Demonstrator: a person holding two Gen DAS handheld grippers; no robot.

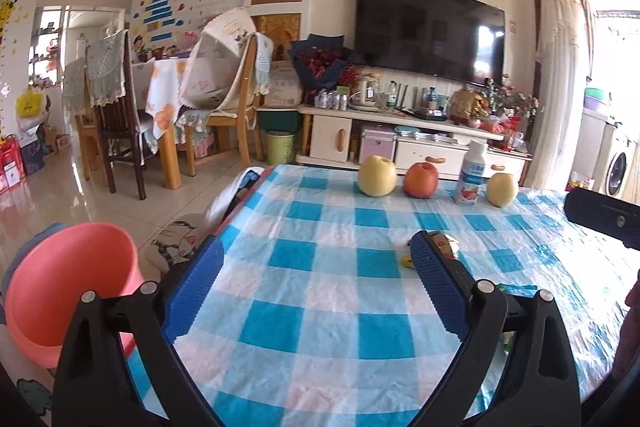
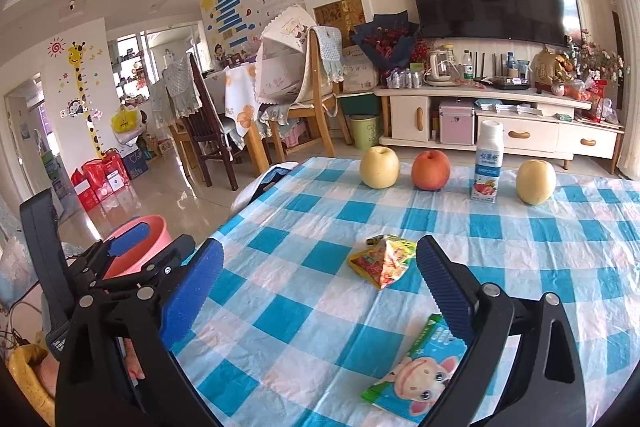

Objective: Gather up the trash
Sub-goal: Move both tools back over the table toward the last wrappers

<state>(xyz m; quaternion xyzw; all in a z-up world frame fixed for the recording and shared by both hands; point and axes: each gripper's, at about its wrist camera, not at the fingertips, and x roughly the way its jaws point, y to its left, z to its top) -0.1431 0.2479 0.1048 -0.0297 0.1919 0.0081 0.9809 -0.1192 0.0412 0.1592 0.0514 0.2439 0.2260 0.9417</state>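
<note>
While both tongs gape empty, the crumpled snack wrapper (image 2: pixel 382 261) lies between the right tongs (image 2: pixel 320 281) — untouched.

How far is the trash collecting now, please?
Done: nothing visible; the pink bin interior that shows looks empty. In hand: nothing; left gripper and right gripper are open. Left: crumpled snack wrapper and cartoon packet on the table.

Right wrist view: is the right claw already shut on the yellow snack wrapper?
No. The right claw stands open above the tablecloth, and the yellow snack wrapper lies flat between its fingers, untouched.
</note>
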